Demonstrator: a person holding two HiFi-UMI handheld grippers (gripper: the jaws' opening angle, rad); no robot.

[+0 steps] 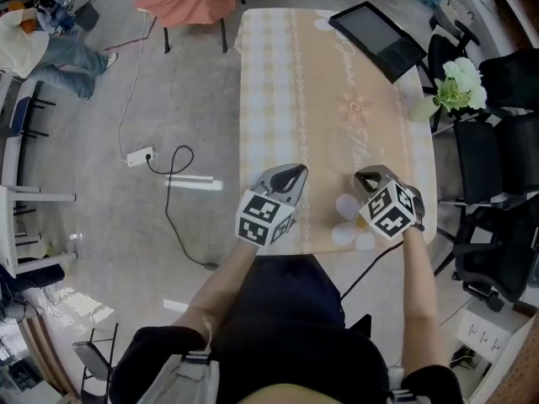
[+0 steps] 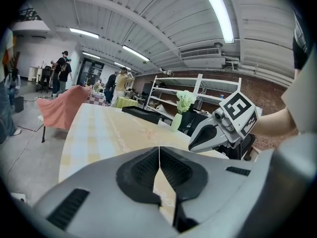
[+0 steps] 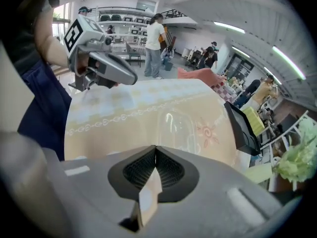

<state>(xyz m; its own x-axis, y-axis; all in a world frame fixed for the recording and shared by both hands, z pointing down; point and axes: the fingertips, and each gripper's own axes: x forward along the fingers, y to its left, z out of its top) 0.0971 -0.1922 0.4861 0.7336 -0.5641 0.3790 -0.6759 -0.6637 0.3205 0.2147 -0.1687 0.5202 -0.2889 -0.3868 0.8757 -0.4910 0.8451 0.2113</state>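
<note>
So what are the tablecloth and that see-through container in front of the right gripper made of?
Tablecloth: probably printed vinyl or coated cloth, smooth with a soft sheen; pale checks and a printed scroll band run along it. Clear container: likely thin plastic, glossy; the cloth's pattern shows through and white glints trace its rounded edges, though glass can't be ruled out.

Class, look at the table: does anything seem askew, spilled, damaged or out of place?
Only the black tray stands out: at the far right corner of the tablecloth, it lies turned at an angle to the cloth's edges. Nothing looks spilled or broken. The left gripper and right gripper hover shut over the near end.
</note>
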